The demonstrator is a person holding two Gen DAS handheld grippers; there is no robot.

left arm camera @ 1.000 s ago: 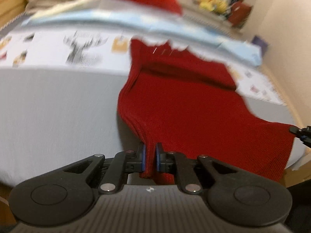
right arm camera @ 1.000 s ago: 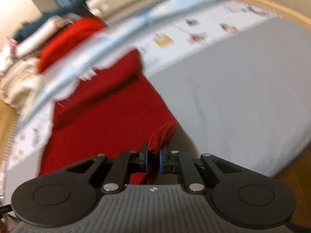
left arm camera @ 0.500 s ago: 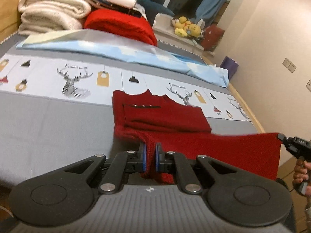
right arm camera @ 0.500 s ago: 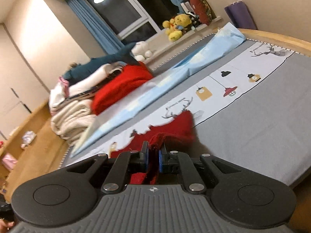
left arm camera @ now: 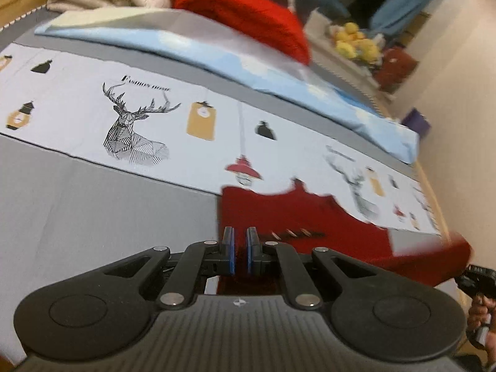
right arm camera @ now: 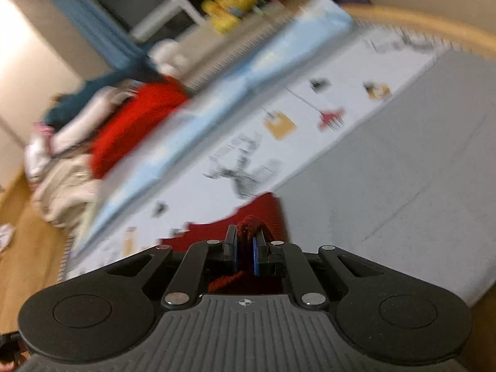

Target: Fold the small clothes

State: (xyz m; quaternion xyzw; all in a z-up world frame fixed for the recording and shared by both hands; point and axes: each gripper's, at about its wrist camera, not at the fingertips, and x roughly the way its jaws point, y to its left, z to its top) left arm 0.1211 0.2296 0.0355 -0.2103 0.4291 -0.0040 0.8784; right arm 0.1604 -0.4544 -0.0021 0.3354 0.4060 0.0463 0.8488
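Both grippers, left (left arm camera: 240,248) and right (right arm camera: 245,243), still pinch the red garment (left arm camera: 297,217), now carried toward the deer-print band, lower centre.

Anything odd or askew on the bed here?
Nothing stands out. The red knit garment is mid-fold on the bedspread, one edge pinched by the left gripper and another by the right gripper. Both views are motion-blurred.

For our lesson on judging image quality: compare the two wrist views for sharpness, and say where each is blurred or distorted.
Left wrist view: deer print on the bedspread is crisp, while the dark red knit garment and the far right smear; fisheye bends the bed edge. Right wrist view: strong motion blur across the light blue sheet, only the right gripper is sharp.
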